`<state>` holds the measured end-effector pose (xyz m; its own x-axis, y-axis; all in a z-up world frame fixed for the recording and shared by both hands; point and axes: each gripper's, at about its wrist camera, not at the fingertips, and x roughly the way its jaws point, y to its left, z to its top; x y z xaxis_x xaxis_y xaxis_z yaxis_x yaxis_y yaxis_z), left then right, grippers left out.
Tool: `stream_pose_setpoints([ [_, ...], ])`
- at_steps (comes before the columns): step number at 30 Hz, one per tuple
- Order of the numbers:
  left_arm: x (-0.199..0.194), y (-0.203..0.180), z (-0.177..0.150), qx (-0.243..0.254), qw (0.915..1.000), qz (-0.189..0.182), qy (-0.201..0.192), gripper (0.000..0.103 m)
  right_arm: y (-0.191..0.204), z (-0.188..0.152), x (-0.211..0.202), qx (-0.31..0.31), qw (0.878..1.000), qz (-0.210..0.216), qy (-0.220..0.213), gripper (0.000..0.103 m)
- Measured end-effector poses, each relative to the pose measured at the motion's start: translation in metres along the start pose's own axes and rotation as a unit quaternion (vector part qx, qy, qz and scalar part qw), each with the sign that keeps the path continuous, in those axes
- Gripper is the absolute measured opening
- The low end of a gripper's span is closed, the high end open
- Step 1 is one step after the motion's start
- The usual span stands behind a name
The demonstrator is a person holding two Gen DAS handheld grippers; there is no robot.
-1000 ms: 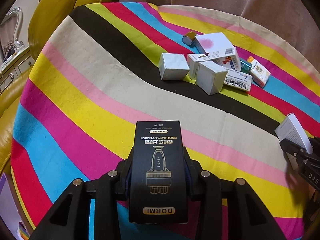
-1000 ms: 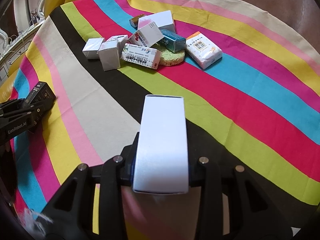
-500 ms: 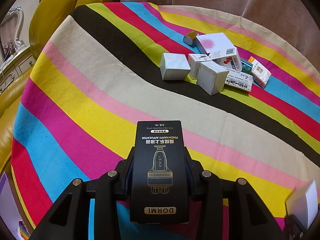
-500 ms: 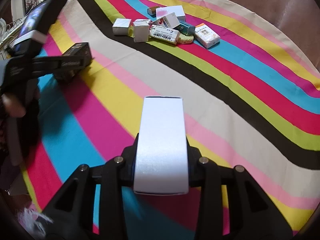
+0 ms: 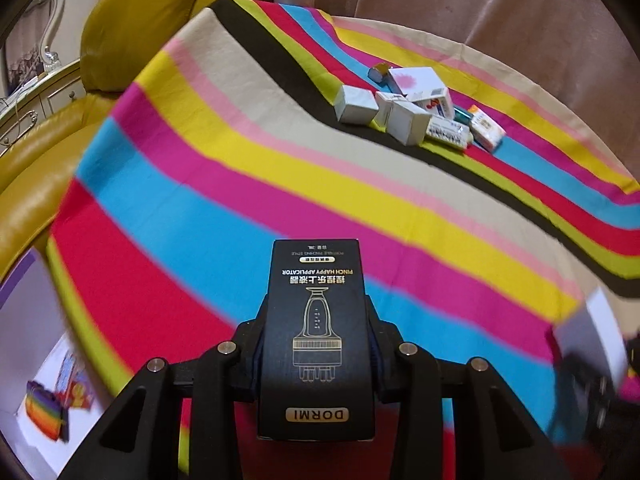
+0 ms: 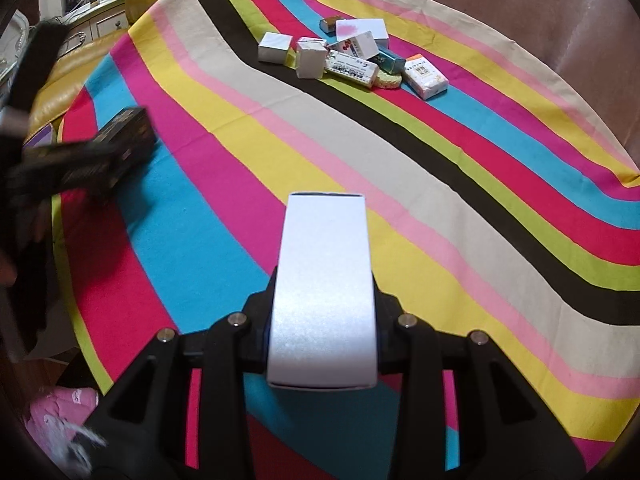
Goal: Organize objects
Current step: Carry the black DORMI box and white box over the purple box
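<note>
My left gripper [image 5: 316,312] is shut on a black DORMI box [image 5: 316,336], held above the near part of the striped round table [image 5: 240,184]. My right gripper [image 6: 324,292] is shut on a plain white box [image 6: 324,292], also held above the near side. The black box shows blurred at the left of the right wrist view [image 6: 116,144]; the white box shows blurred at the right of the left wrist view [image 5: 596,336]. A pile of several small boxes [image 5: 416,112] lies at the table's far side, and it also shows in the right wrist view [image 6: 352,56].
Yellow leather seats [image 5: 132,28] stand to the left of the table. A brownish curtain [image 5: 480,12] hangs behind it. A white box with a rainbow picture [image 5: 44,392] lies on the floor at lower left. Pink cloth [image 6: 60,412] lies below the table edge.
Both grippers have pulled back toward the table's near edge with their boxes; the pile now looks farther away. The views are motion-blurred.
</note>
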<state>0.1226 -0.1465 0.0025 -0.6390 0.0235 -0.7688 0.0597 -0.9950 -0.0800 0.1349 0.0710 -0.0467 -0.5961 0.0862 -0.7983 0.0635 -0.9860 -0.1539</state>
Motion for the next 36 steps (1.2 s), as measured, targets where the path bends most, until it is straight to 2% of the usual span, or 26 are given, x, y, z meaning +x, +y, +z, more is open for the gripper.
stream_pose_setpoints([
  [5, -0.026, 0.022, -0.023, -0.013, 0.9998, -0.013, 0.003, 0.04, 0.011, 0.003, -0.004, -0.009, 1.0, 0.002, -0.002, 0.039],
  [10, -0.052, 0.042, -0.039, -0.023, 0.9995, -0.017, -0.011, 0.04, 0.029, 0.009, -0.013, -0.03, 1.0, 0.005, -0.009, 0.039],
  [19, -0.096, 0.089, -0.059, -0.057, 0.9975, -0.003, -0.041, 0.04, 0.074, 0.025, -0.027, -0.078, 0.996, 0.024, -0.026, 0.039],
  [28, -0.118, 0.136, -0.071, -0.108, 0.9921, 0.013, -0.062, 0.04, 0.123, 0.04, -0.038, -0.133, 0.99, 0.039, -0.038, 0.039],
  [31, -0.123, 0.149, -0.075, -0.122, 0.9901, 0.021, -0.066, 0.04, 0.143, 0.046, -0.046, -0.151, 0.986, 0.053, -0.049, 0.039],
  [36, -0.13, 0.178, -0.083, -0.155, 0.9846, 0.039, -0.072, 0.04, 0.18, 0.056, -0.058, -0.17, 0.978, 0.103, -0.061, 0.039],
])
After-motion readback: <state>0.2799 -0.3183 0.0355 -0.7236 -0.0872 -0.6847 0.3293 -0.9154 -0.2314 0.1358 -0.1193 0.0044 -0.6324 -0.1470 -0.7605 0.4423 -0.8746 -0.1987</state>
